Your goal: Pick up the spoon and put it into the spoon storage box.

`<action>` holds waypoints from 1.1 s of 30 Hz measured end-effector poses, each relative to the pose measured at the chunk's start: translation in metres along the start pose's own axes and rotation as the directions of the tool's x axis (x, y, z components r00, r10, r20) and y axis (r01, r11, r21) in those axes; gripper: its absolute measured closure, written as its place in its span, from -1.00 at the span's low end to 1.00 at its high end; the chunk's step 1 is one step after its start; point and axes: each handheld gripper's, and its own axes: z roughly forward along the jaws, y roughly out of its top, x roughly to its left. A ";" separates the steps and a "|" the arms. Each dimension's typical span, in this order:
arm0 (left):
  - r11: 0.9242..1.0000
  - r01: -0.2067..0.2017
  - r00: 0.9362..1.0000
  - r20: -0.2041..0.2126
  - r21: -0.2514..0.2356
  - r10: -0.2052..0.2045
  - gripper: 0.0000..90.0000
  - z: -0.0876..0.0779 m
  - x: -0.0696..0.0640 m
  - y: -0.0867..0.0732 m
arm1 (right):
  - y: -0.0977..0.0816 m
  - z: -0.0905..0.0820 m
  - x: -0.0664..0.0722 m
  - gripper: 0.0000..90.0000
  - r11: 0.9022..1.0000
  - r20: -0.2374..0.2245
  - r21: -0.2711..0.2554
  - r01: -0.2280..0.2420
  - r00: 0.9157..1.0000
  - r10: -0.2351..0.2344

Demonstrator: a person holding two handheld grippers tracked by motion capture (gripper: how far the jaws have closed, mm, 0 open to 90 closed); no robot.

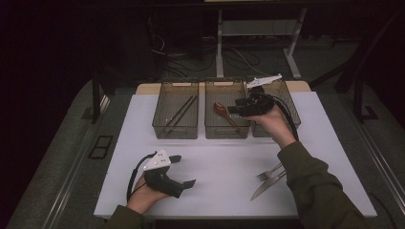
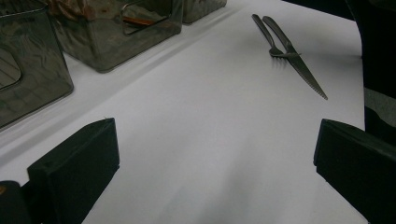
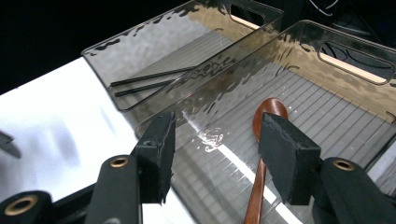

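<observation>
Over the middle tray (image 1: 212,130) hangs the right hand-held gripper (image 3: 215,156), jaws parted and empty; the wooden spoon (image 3: 261,158) lies inside it, seemingly just released. Left hand-held gripper (image 1: 184,171) rests wide open on the worktop (image 1: 224,162); fork (image 1: 268,171) and knife (image 1: 267,186) lie near its front edge.

Two black chopsticks (image 1: 181,113) lie slantwise in the left bin (image 1: 175,126), at about eleven o'clock on the white desk (image 1: 224,167). At five o'clock, a fork (image 1: 268,172) and a knife (image 1: 267,185) lie side by side — apparently touching.
</observation>
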 end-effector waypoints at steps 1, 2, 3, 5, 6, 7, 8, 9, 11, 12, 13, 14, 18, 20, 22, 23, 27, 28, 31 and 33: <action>1.000 0.000 1.000 -0.001 0.000 0.000 -1.00 0.000 0.000 0.000 | -0.002 -0.002 0.001 0.00 1.000 -0.004 -0.006 0.001 1.000 -0.001; 1.000 0.002 1.000 -0.003 -0.001 -0.002 -1.00 0.000 0.001 0.000 | -0.004 -0.005 0.002 -0.01 1.000 -0.012 -0.009 0.004 1.000 -0.005; 1.000 0.001 1.000 -0.004 0.003 -0.001 -1.00 -0.001 0.001 -0.001 | -0.007 -0.007 0.004 -0.01 1.000 -0.015 -0.013 0.005 1.000 -0.005; 1.000 0.003 1.000 -0.007 0.001 -0.003 -1.00 -0.001 0.002 -0.001 | -0.011 -0.012 0.006 -0.02 1.000 -0.026 -0.020 0.010 1.000 -0.010; 1.000 0.005 1.000 -0.008 -0.001 -0.005 -1.00 -0.001 0.003 -0.001 | -0.013 -0.015 0.007 -0.02 1.000 -0.033 -0.022 0.011 0.999 -0.011; 1.000 0.010 1.000 -0.009 -0.002 -0.010 -1.00 -0.001 0.003 -0.001 | -0.015 -0.017 0.009 -0.02 1.000 -0.035 -0.029 0.009 0.999 -0.010; 1.000 0.011 1.000 -0.010 -0.002 -0.011 -1.00 -0.001 0.004 -0.001 | -0.017 -0.020 0.009 -0.02 0.999 -0.039 -0.034 0.012 0.999 -0.013; 1.000 0.012 1.000 -0.011 0.000 -0.012 -1.00 0.000 0.004 -0.002 | -0.020 -0.022 0.010 -0.02 0.999 -0.045 -0.036 0.014 0.999 -0.016; 1.000 0.012 1.000 -0.011 0.001 -0.012 -1.00 0.000 0.004 -0.002 | -0.025 -0.025 0.011 -0.02 0.999 -0.047 -0.034 0.018 0.999 -0.020; 1.000 0.012 1.000 -0.010 0.001 -0.012 -1.00 0.000 0.004 -0.002 | -0.028 -0.027 0.012 -0.02 0.999 -0.051 -0.034 0.021 0.998 -0.022; 1.000 0.012 1.000 -0.010 0.003 -0.011 -1.00 -0.001 0.004 -0.002 | -0.031 -0.029 0.012 -0.03 0.999 -0.051 -0.037 0.024 0.998 -0.025; 1.000 0.012 1.000 -0.011 0.003 -0.012 -1.00 -0.001 0.004 -0.002 | -0.034 -0.030 0.013 -0.03 0.999 -0.050 -0.036 0.026 0.998 -0.028; 1.000 0.012 1.000 -0.014 0.000 -0.012 -1.00 0.000 0.004 -0.001 | -0.046 -0.037 0.015 -0.03 0.999 -0.053 -0.036 0.029 0.998 -0.031; 1.000 0.010 1.000 -0.013 0.004 -0.010 -1.00 0.000 0.003 -0.001 | -0.053 -0.040 0.016 -0.03 0.999 -0.052 -0.033 0.031 0.998 -0.033; 1.000 0.006 1.000 -0.011 0.005 -0.006 -1.00 0.000 0.003 -0.001 | -0.059 -0.044 0.018 -0.03 0.999 -0.053 -0.032 0.028 0.998 -0.030; 1.000 0.005 1.000 -0.011 0.003 -0.005 -1.00 0.000 0.003 -0.001 | -0.063 -0.046 0.018 -0.03 0.999 -0.052 -0.031 0.028 0.998 -0.030; 1.000 0.001 1.000 -0.013 0.007 -0.001 -1.00 0.000 0.003 -0.001 | -0.078 -0.056 0.019 -0.03 0.999 -0.053 -0.046 0.014 0.998 -0.017; 1.000 0.002 1.000 -0.013 0.006 -0.001 -1.00 0.001 0.002 -0.001 | -0.081 -0.058 0.019 -0.03 0.999 -0.051 -0.045 0.014 0.999 -0.016; 1.000 -0.003 1.000 -0.012 0.010 0.003 -1.00 0.000 0.002 0.000 | -0.090 -0.066 0.020 -0.02 0.999 -0.038 -0.039 0.015 0.999 -0.017; 1.000 -0.002 1.000 -0.014 0.008 0.002 -1.00 0.000 0.001 0.000 | -0.096 -0.070 0.021 -0.02 0.999 -0.039 -0.037 0.014 0.999 -0.016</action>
